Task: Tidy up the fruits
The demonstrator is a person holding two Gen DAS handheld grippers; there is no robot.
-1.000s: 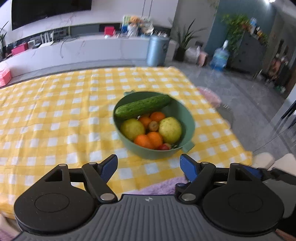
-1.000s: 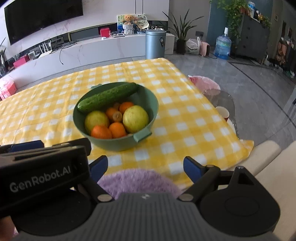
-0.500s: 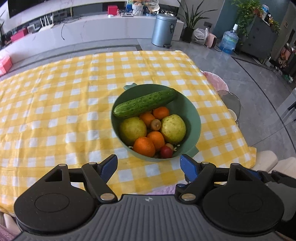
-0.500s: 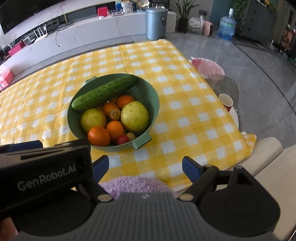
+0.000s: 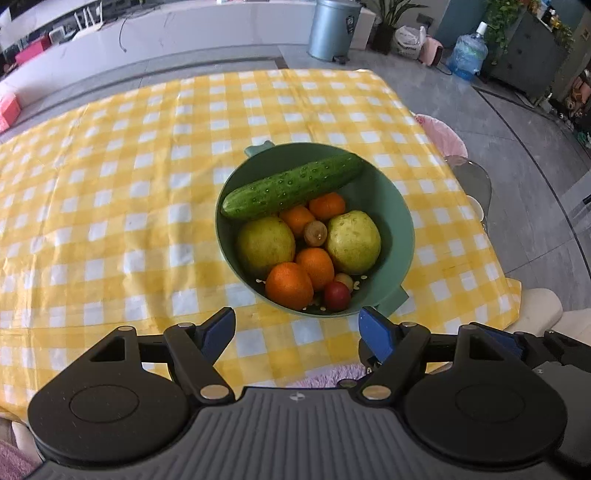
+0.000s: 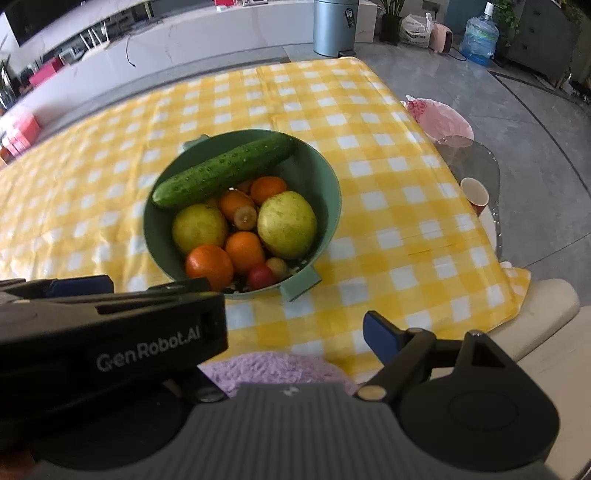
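A green bowl (image 5: 399,221) (image 6: 328,184) sits on the yellow checked tablecloth (image 5: 110,206). It holds a cucumber (image 5: 291,190) (image 6: 221,171) lying across the top, two yellow-green pears (image 5: 352,242) (image 5: 265,245), several oranges (image 5: 289,285), a small brown fruit (image 5: 315,233) and a red one (image 5: 337,295). My left gripper (image 5: 297,334) is open and empty, above the near table edge just short of the bowl. My right gripper (image 6: 295,332) is open and empty; its left finger is hidden behind the left gripper's body (image 6: 110,332).
A purple fluffy cloth (image 6: 273,369) lies below the near table edge. A glass side table (image 6: 469,166) with a paper cup (image 6: 474,192) and a pink item (image 6: 437,118) stands to the right. A metal bin (image 5: 332,29) and a water jug (image 5: 469,51) stand beyond.
Both grippers have risen and tilted downward, so the bowl is seen more from above and closer. Both stay open and empty.
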